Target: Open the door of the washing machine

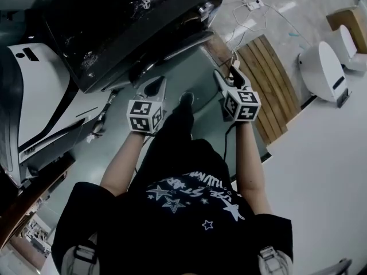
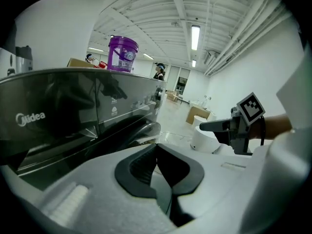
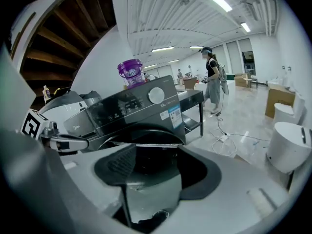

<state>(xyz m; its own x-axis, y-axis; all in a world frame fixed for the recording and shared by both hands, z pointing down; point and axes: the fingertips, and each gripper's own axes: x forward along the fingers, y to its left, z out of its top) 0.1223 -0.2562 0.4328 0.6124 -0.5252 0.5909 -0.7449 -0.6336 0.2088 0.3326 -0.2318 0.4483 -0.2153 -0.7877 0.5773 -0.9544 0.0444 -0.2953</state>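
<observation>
A dark grey front-loading washing machine (image 1: 132,22) (image 2: 73,111) (image 3: 141,108) stands in front of me. Its round door (image 1: 183,43) (image 3: 146,130) bulges from the front, and I cannot tell whether it is latched. My left gripper (image 1: 156,83) (image 2: 157,152) hangs a little short of the door's left side, apart from it, its pads meeting with nothing between them. My right gripper (image 1: 229,73) (image 3: 151,174) is held level with it to the right, open and empty, with the door seen through its gap. Each gripper shows in the other's view: the right gripper (image 2: 204,126) and the left gripper (image 3: 80,143).
A purple bucket (image 2: 123,54) (image 3: 130,73) stands on top of the washer. A white appliance (image 1: 40,107) is at the left. At the right are a wooden slatted board (image 1: 269,85) and a white rounded unit (image 1: 324,70). Cables (image 1: 252,7) lie on the floor. A person (image 3: 213,79) stands far off.
</observation>
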